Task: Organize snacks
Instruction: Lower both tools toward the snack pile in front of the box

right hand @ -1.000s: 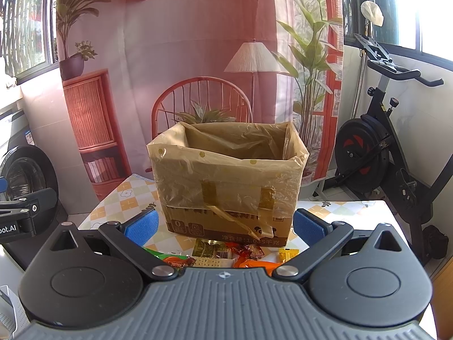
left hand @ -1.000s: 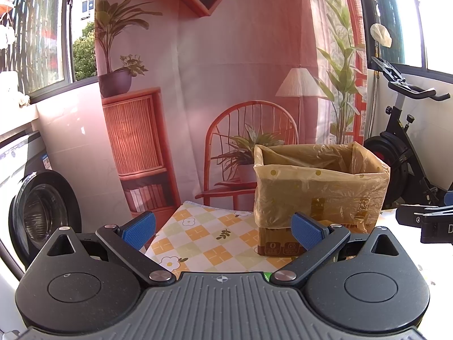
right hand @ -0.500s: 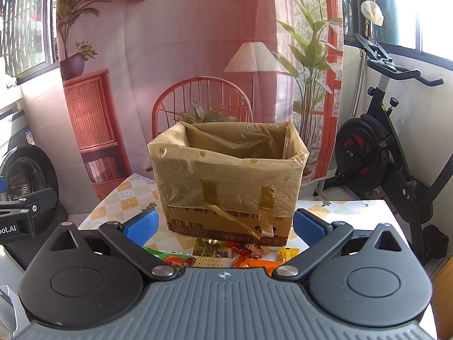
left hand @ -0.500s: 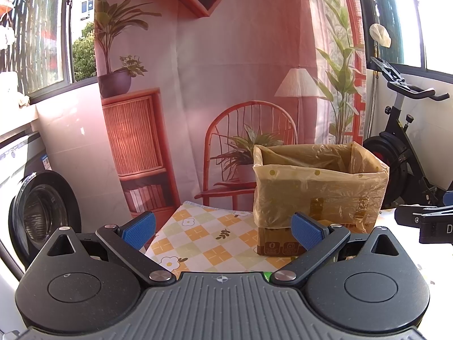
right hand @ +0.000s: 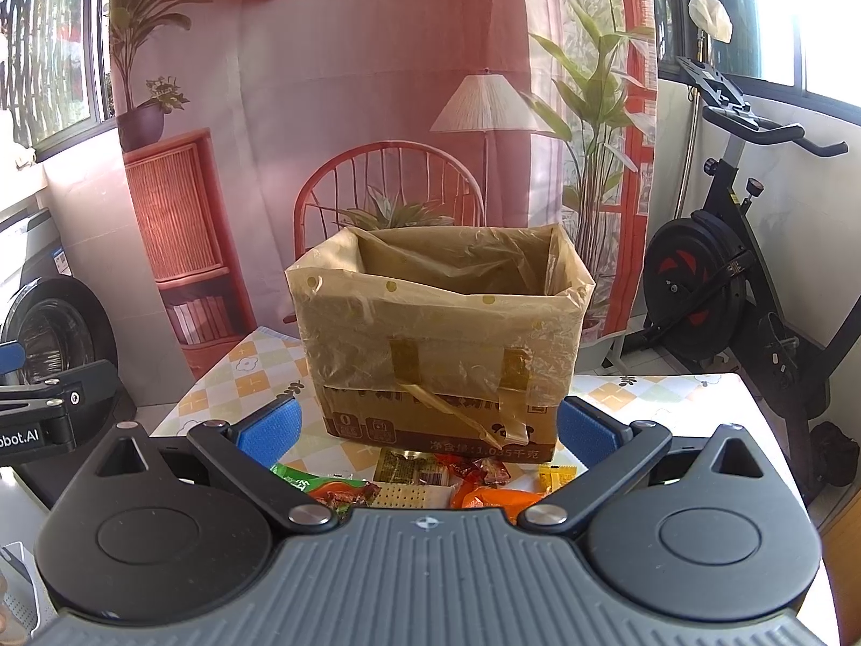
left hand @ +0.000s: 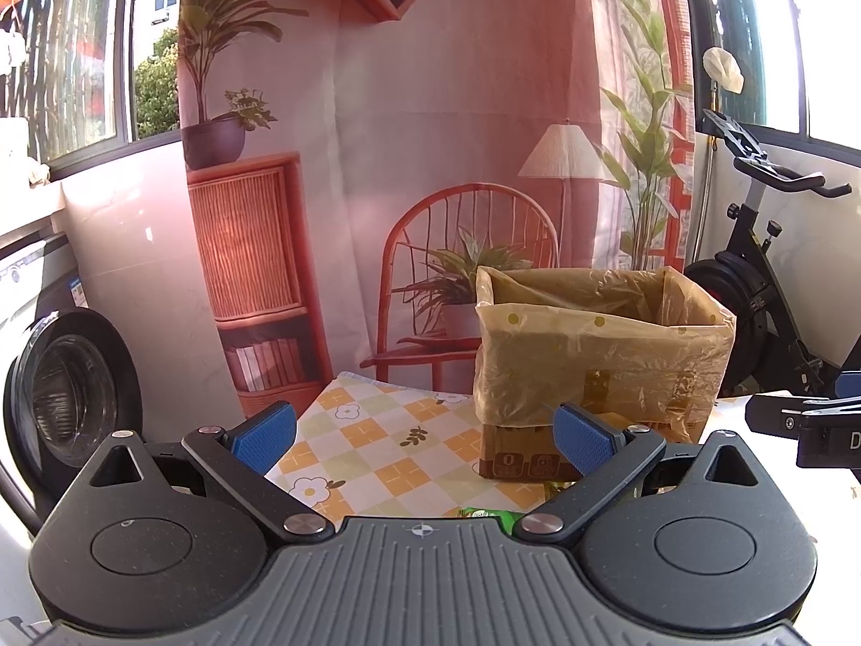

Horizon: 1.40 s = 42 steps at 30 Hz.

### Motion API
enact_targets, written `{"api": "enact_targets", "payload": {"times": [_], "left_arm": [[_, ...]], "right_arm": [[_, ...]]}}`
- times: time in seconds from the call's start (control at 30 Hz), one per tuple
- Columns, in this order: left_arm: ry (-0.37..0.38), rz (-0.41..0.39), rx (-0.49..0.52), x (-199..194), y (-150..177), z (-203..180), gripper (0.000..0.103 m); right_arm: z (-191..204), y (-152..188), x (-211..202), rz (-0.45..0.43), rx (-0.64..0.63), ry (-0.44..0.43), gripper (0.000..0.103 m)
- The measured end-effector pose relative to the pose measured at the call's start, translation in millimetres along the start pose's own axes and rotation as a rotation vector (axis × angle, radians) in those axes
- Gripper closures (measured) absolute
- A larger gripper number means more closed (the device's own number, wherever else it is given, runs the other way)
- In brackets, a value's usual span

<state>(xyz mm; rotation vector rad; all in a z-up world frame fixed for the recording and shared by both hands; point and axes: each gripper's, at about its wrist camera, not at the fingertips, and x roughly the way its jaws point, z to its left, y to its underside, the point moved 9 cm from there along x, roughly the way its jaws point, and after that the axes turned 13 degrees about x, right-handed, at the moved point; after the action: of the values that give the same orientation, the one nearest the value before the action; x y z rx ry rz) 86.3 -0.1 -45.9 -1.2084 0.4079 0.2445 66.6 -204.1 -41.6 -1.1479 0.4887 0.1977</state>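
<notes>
Left view drifts slightly: cardboard box (left hand: 602, 355) sits a touch further left in frame. Right view unchanged.

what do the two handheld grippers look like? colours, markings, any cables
Both match: a ribbed grey housing with a small crosshair mark, two black rounded lobes with triangular cut-outs, black linkage arms on silver pivot pins, and blue textured pads on the jaws. See left gripper and right gripper. The left one's side, seen from the right wrist camera, carries white lettering ending "bot.AI". No cables, hands or sleeves visible.
</notes>
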Motion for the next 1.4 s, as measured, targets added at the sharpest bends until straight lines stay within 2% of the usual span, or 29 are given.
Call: {"api": "enact_targets", "payload": {"times": [0.13, 0.3, 0.43, 0.6, 0.87, 1.1, 1.17, 1.23, 1.4], "left_arm": [[0.026, -0.009, -0.041, 4.3, 4.0, 3.4, 0.000], [0.046, -0.066, -0.100, 4.2, 10.1, 6.2, 0.000], [0.059, -0.045, -0.073, 11.5, 15.4, 0.4, 0.000], [0.019, -0.015, -0.009, 22.9, 29.7, -1.9, 0.000], [0.041, 0.060, -0.030, 46.7, 59.2, 3.4, 0.001], [0.077, 0.058, -0.030, 59.3, 70.4, -5.8, 0.001], [0.090, 0.061, -0.027, 63.7, 73.2, -9.8, 0.001], [0.102, 0.063, -0.025, 67.4, 75.4, -13.8, 0.001], [0.128, 0.064, -0.020, 74.8, 83.7, -23.9, 0.001]], "right_arm": [[0.0, -0.2, 2.4, 0.007, 0.004, 0.003, 0.000], [-0.8, 0.3, 4.5, 0.005, -0.005, 0.007, 0.000], [-3.7, 5.0, 12.3, 0.014, 0.008, -0.004, 0.000], [-11.5, 16.2, 25.0, 0.010, 0.014, 0.015, 0.000], [-24.7, 48.7, 48.0, 0.035, 0.026, 0.002, 0.000], [-42.2, 80.9, 68.0, 0.100, 0.007, 0.026, 0.000], [-45.0, 90.4, 74.1, 0.130, -0.002, 0.027, 0.003], [-46.1, 97.5, 78.7, 0.139, -0.009, 0.012, 0.008], [-51.1, 110.6, 86.2, 0.145, -0.007, 0.015, 0.008]]}}
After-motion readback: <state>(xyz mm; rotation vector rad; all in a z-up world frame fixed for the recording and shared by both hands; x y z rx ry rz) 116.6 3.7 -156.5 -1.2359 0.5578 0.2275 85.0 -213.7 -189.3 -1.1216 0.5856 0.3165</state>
